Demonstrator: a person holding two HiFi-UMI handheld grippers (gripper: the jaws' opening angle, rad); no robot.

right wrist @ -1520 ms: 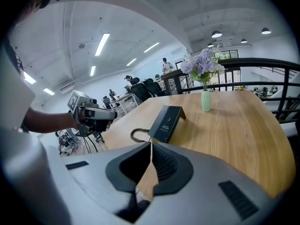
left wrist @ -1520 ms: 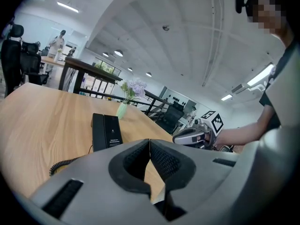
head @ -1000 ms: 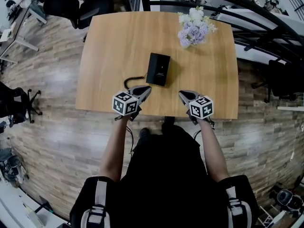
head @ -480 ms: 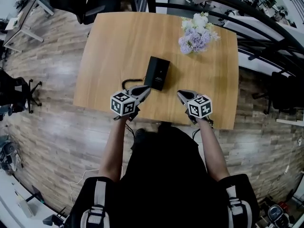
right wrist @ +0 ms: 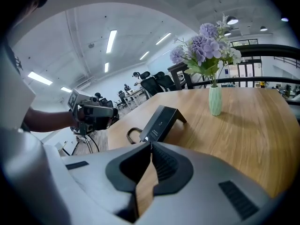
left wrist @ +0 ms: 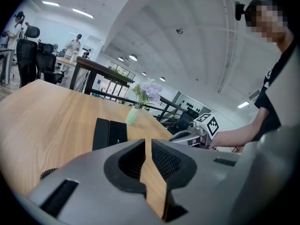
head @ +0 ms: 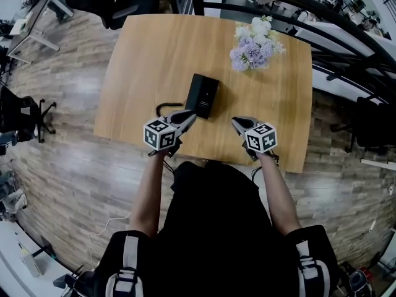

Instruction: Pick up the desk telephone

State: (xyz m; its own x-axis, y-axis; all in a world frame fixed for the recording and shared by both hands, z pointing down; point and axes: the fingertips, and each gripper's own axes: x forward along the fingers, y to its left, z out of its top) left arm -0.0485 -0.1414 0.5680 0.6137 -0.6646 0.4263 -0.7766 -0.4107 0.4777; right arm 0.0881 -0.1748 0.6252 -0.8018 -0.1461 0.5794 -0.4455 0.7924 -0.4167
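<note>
While left gripper point(head: 192, 116) and right gripper point(head: 236, 122) sit closed and empty near frame centre, they should open before flanking the desk telephone point(head: 203, 96).

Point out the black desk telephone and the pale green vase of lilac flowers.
black desk telephone point(head: 203, 96): head view, middle of its top face.
pale green vase of lilac flowers point(right wrist: 215, 101): right gripper view, the vase's body.

Head view: coiled cord point(head: 164, 108) left of the desk telephone point(head: 203, 96) is disappearing under the left gripper point(head: 192, 116), so 1 end isn't showing. Left gripper view: gripper body is covering the telephone's near edge. The right gripper point(head: 236, 122) is doing the same in its view. Print on the telephone is coming out too small to read.
</note>
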